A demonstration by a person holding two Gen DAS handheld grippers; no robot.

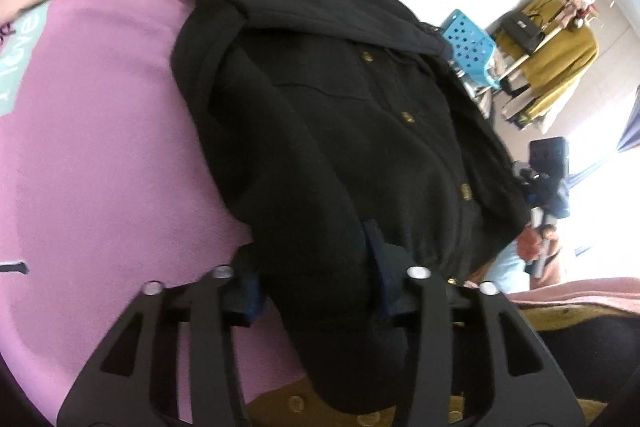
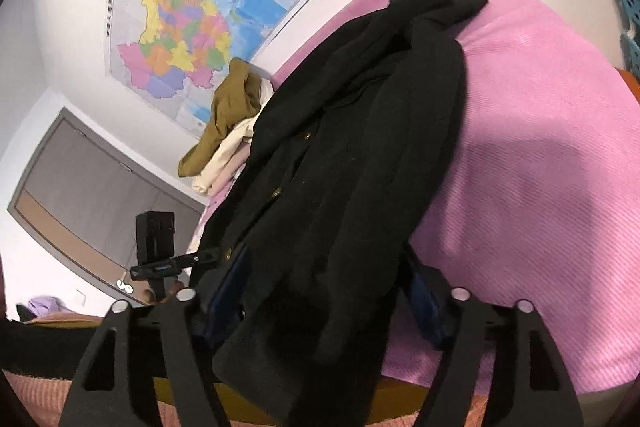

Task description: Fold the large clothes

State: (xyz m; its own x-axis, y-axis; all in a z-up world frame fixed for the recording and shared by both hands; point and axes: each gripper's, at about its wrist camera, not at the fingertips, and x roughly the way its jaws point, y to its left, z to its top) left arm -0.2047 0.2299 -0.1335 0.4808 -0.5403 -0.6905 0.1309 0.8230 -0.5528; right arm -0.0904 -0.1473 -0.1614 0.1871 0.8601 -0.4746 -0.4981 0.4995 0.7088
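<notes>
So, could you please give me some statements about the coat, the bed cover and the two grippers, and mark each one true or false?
1. The black coat lies on a pink bed cover. True.
2. The coat has white plastic buttons. False: the buttons are brass-coloured.
3. The coat's hem lies between the fingers of the left gripper. True.
4. The right gripper is over bare cover, away from the coat. False: the coat's fabric runs between its fingers.
5. A coloured map hangs on the wall behind the bed. True.
6. The pile of clothes beyond the coat is all blue. False: it is olive-brown, cream and pale pink.
</notes>
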